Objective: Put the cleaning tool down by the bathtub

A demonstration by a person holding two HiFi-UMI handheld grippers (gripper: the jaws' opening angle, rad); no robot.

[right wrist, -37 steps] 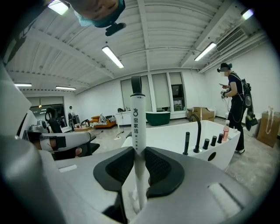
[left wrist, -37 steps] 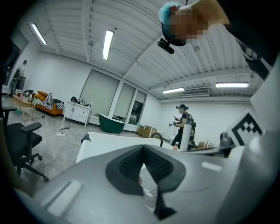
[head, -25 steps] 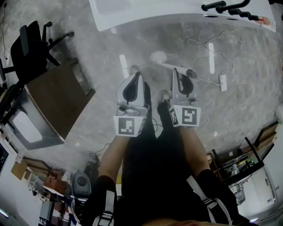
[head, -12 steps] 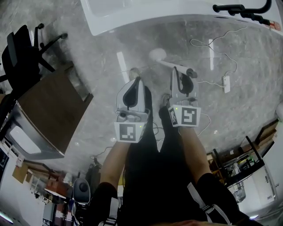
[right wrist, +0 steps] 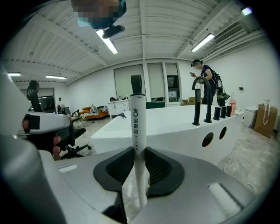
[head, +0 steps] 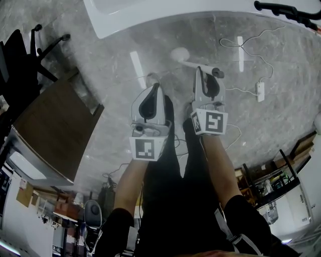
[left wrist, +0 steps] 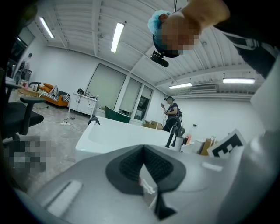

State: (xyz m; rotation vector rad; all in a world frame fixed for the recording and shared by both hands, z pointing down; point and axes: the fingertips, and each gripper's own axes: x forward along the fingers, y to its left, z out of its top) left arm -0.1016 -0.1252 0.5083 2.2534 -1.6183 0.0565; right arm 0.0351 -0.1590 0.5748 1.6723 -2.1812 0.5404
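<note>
So in the head view the right gripper [head: 204,70] [right wrist: 136,153] has its jaws clamped partway closed on the white long-handled cleaning tool with the round white head [head: 193,63] [right wrist: 136,118]. The right gripper view shows it best: the slim white handle stands straight up between the two dark ribbed pads, with a dark cap on its end at 12 o'clock. There's some print on the handle, too small for me to read.

From above, the tool's head points out at about 10 o'clock from that gripper, over the grey marbled floor [head: 281,125]. I can't tell whether the head touches the floor or hangs above it.

The left gripper [head: 153,85] [left wrist: 143,151] sits just beside it at 9 o'clock, with its jaws together at the tips and nothing held.

The glossy white bathtub [head: 150,17] [left wrist: 122,135] [right wrist: 175,127] is at 12 o'clock, mostly cut off by the top edge, so only its rim and side show. The black tub faucet [head: 288,11] [right wrist: 197,100] at 1 o'clock is clipped too.

The dark brown table [head: 55,130] runs off at 9 o'clock. A white power strip [head: 260,91] lies at 3 o'clock of the right gripper.
</note>
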